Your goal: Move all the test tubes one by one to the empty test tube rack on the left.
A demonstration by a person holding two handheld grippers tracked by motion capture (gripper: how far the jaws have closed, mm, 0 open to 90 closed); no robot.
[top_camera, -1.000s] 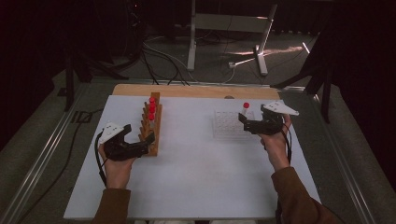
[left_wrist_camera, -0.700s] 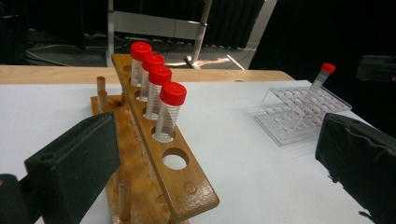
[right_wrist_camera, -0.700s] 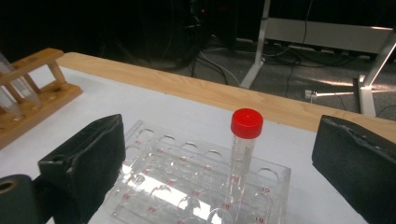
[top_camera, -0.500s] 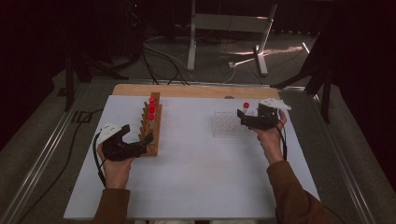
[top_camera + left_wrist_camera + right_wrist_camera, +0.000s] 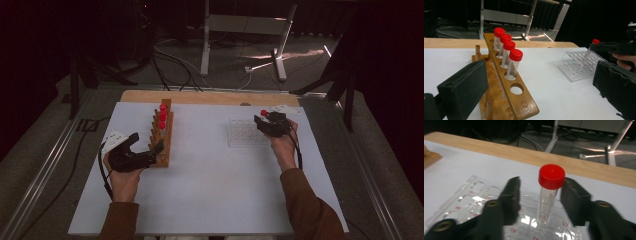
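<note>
My right gripper (image 5: 539, 195) has just been closing around this light, slick tube (image 5: 548, 197), pads not touching yet, so I'd pinch below the cap (image 5: 551, 176).

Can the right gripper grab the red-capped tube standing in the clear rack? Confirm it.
Probably yes. The right gripper already has the red-capped tube between its jaws, which have just been closing; one jaw seems to touch the cap, a gap remains on the other side, nothing blocks it.

A white table (image 5: 210, 190) carries a wooden rack (image 5: 162, 137) and a clear rack (image 5: 245, 134).

Clear rack (image 5: 474, 202): red well codes, "C1" legible.
</note>
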